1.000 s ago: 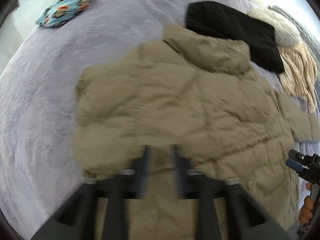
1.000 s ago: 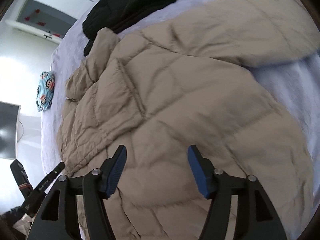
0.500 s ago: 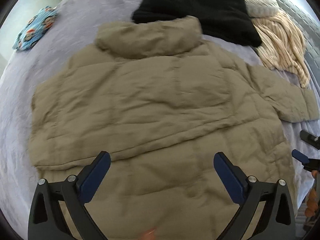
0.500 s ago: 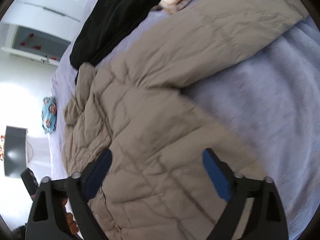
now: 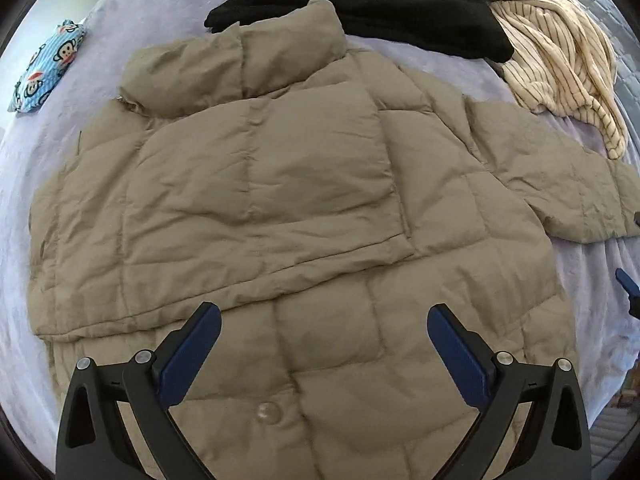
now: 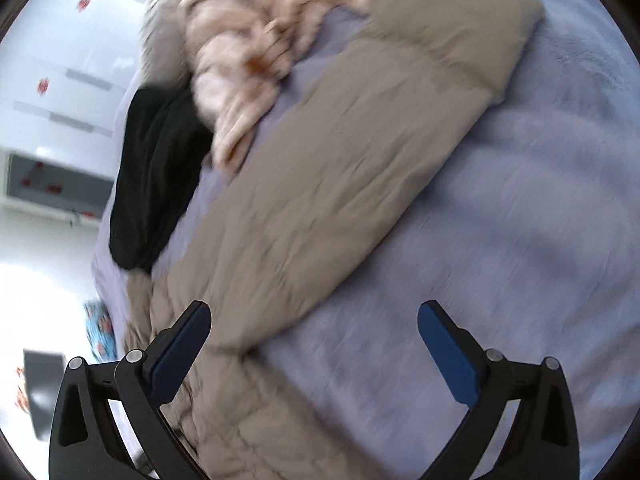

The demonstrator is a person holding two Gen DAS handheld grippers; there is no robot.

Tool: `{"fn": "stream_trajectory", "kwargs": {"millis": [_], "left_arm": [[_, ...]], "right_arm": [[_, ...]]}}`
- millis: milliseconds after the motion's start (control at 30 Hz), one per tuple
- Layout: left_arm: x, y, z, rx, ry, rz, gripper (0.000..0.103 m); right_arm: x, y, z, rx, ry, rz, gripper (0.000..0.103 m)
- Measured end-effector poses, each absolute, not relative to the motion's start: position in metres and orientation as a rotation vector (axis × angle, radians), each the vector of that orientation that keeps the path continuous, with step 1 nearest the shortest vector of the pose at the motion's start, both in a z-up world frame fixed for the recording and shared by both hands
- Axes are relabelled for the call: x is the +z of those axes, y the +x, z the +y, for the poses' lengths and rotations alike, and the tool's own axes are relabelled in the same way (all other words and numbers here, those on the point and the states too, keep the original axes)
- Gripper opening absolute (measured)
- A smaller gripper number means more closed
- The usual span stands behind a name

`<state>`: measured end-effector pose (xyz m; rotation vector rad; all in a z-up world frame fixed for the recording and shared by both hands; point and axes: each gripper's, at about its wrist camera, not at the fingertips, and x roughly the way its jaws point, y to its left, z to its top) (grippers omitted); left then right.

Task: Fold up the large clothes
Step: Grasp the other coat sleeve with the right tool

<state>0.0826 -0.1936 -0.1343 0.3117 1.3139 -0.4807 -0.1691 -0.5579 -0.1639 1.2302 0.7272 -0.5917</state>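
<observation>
A beige quilted puffer jacket [image 5: 280, 200] lies spread on the lavender bed cover [image 5: 48, 144], collar at the far side. One sleeve is folded across its body; the other sleeve [image 5: 560, 188] stretches out to the right. My left gripper [image 5: 324, 320] hangs open above the jacket's lower part, nothing between its blue pads. In the blurred right wrist view the outstretched sleeve [image 6: 360, 152] runs diagonally up to the right. My right gripper [image 6: 314, 324] stands open over the sleeve's base and the bare bed cover [image 6: 520, 240], holding nothing.
A black garment [image 5: 400, 0] lies beyond the collar, a cream striped garment [image 5: 560, 52] to its right, both also in the right wrist view. A blue monkey-print cloth [image 5: 44, 68] sits at the far left. White cabinets [image 6: 60, 80] stand past the bed.
Both grippers opened wide. The left one let go of the folded sleeve and slid right over the jacket's middle. The right one swung right, off the jacket body toward the outstretched sleeve.
</observation>
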Motion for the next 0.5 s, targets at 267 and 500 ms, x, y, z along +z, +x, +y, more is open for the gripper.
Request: {"fn": "stream_trajectory", "kwargs": {"millis": [267, 500], "left_arm": [[-0.135, 0.073, -0.223, -0.501, 0.29, 1.326, 0.103], [-0.134, 0.069, -0.247, -0.542, 0.303, 1.326, 0.103]], "right_arm": [[-0.195, -0.185, -0.622, -0.574, 1.439, 0.537, 0.103], [-0.218, -0.177, -0.652, -0.511, 1.608, 0.394, 0.101]]}}
